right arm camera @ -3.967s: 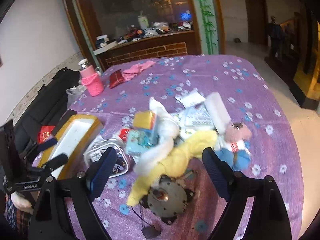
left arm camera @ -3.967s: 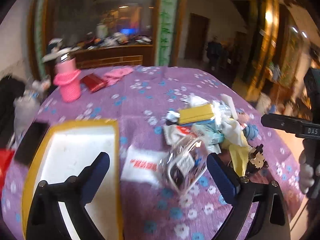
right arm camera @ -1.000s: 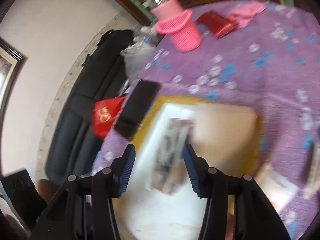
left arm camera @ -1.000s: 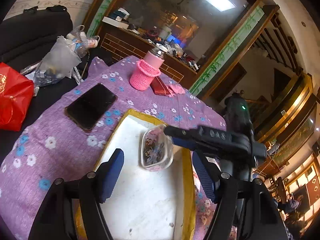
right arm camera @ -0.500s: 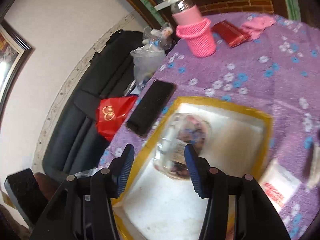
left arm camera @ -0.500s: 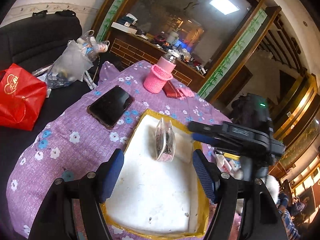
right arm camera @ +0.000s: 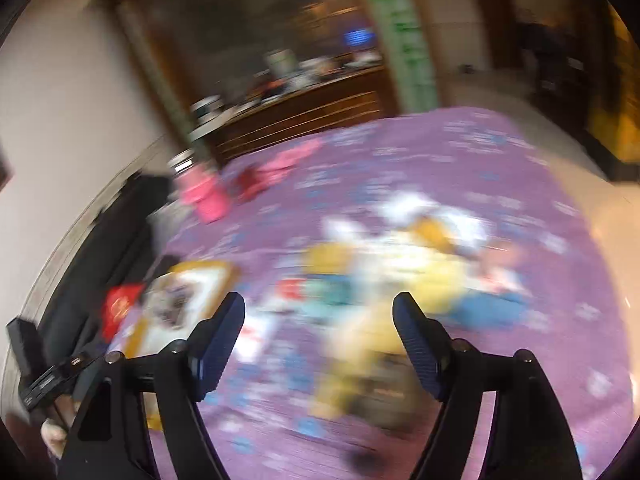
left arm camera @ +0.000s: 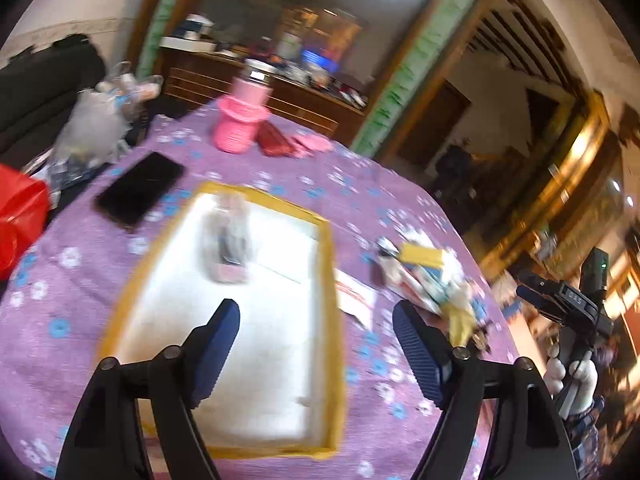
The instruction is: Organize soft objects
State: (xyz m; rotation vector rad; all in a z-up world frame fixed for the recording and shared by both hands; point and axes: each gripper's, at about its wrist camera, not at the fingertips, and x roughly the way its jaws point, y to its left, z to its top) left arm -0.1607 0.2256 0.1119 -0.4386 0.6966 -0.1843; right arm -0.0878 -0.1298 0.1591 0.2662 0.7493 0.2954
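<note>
Pouch sits in tray; we aim right gripper, both jaws wide w/ nothing held, at pile beside tray for next grab.

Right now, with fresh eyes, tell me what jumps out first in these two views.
The white tray with a yellow rim lies on the purple flowered tablecloth, straight ahead of the open left gripper, with a clear pouch standing in its far half. To its right sits a jumbled heap of soft things, which the open right gripper faces in its blurred view. A pink sleeved bottle stands at the far edge.
</note>
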